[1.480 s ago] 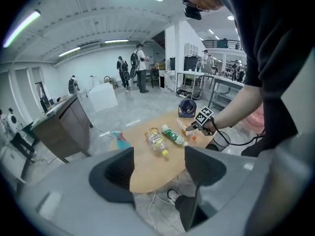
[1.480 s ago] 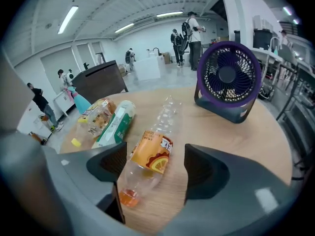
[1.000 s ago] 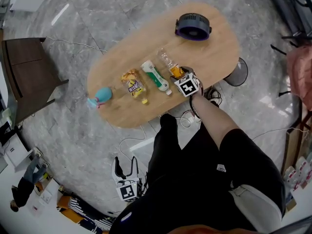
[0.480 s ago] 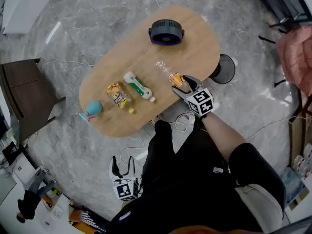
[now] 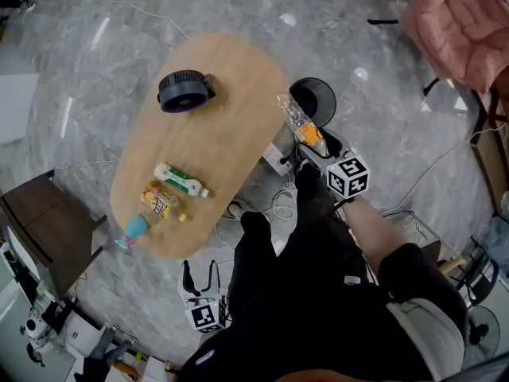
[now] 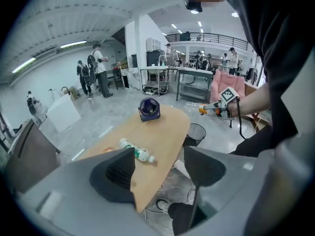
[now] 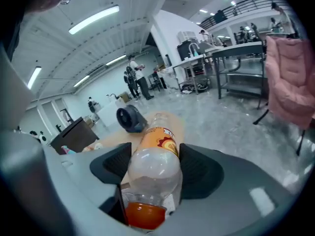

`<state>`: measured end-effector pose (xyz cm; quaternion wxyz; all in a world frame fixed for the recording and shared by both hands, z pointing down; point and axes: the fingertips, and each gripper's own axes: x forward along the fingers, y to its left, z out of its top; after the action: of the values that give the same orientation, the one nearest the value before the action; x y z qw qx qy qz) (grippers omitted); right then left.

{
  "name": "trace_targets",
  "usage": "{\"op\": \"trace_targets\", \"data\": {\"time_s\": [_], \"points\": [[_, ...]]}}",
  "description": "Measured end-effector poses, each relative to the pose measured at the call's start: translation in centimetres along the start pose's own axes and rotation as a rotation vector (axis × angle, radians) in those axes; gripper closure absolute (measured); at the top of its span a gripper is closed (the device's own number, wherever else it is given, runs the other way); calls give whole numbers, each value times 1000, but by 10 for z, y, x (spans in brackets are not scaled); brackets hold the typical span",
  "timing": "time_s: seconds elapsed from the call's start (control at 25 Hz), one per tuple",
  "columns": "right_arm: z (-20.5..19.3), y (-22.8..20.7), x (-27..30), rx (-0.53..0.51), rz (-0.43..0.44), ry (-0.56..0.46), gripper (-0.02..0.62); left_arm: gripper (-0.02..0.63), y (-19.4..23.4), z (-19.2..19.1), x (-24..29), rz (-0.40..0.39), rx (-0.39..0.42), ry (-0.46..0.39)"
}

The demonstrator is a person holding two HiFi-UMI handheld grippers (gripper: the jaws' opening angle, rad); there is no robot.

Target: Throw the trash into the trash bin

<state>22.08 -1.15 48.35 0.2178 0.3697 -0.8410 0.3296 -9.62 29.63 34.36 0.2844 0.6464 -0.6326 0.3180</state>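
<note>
My right gripper is shut on a clear plastic bottle with an orange cap and orange label. It holds the bottle in the air past the table's right edge, by the near rim of the black mesh trash bin. In the right gripper view the bottle lies between both pads, cap toward the camera. A green-and-white bottle, a yellow packet and a teal item lie on the oval wooden table. My left gripper hangs low by the person's legs, open and empty, jaws apart.
A dark desk fan lies on the table's far end. Cables and a power strip run across the floor between table and bin. A dark wooden cabinet stands left, a pink chair at the upper right.
The right gripper has lifted the orange-capped bottle off the table and carried it right, past the table edge to the bin. The head view has swung with it. The left gripper stays low.
</note>
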Motion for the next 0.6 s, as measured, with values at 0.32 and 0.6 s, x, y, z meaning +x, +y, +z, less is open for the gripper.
{"op": "trace_targets", "data": {"time_s": [0.32, 0.6], "points": [[-66, -154, 16, 31, -173, 187, 262, 284, -66, 30, 44, -99, 95, 43], [-136, -206, 93, -10, -203, 475, 262, 284, -83, 26, 50, -85, 78, 130]]}}
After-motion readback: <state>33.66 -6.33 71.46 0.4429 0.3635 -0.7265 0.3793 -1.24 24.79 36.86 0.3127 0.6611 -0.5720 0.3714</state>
